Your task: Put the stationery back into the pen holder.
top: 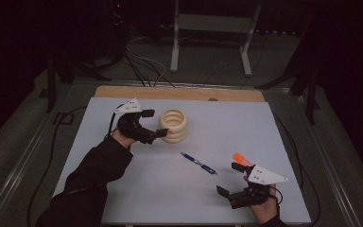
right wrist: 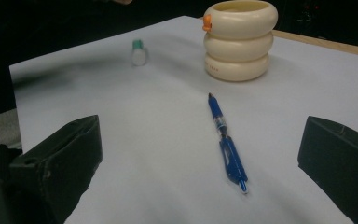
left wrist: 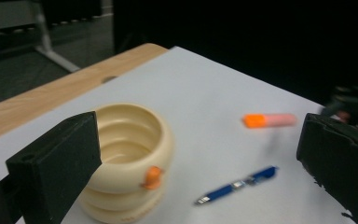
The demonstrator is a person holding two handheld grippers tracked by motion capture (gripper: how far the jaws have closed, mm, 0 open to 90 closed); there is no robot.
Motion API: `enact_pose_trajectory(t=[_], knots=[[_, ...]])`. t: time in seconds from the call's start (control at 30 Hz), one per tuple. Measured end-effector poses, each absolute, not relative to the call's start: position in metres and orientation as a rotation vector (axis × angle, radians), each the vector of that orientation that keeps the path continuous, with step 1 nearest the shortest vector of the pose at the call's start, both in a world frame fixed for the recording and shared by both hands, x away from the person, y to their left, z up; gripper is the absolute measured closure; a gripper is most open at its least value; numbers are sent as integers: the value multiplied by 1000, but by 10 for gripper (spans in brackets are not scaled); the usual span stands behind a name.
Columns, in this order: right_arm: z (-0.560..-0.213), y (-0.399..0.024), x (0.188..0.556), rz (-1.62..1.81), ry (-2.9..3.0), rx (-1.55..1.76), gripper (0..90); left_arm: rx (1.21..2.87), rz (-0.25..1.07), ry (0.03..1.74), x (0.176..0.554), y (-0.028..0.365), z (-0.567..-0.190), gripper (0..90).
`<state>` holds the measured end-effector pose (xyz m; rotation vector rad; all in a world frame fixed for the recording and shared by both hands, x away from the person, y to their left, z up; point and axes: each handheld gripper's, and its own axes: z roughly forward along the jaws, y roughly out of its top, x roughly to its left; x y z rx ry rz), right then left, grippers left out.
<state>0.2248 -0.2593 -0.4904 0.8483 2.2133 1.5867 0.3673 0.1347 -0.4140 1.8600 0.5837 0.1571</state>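
Your left gripper [top: 152, 124] stands with jaws wide apart and nothing between them, just beside the cream ringed holder [top: 174, 125] on the white table [top: 123, 189]. Right of it the blue pen [top: 198, 163] lies flat, apart from both grippers. Your right gripper [top: 230, 178] is also spread wide and empty, the orange marker [top: 241, 159] just beyond it. The right gripper view adds a green-capped item [right wrist: 139, 52] left of the holder.
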Motion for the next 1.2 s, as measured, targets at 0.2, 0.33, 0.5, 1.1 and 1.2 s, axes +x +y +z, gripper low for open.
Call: enact_pose_trajectory(t=[0.2,0.33,0.5,1.1,1.2], knots=[[-477,-261,225,1630,2189,863,0,1841,120,535,349,137,-415,2],[-466,-262,229,1644,2194,866,0,1831,124,523,337,139,-416,2],[-452,-259,239,1666,2214,853,0,1816,117,503,324,142,-419,2],[-448,-230,278,1560,2312,890,0,1779,119,512,298,146,-442,2],[-453,-222,283,1525,2338,895,0,1785,131,514,295,147,-447,2]])
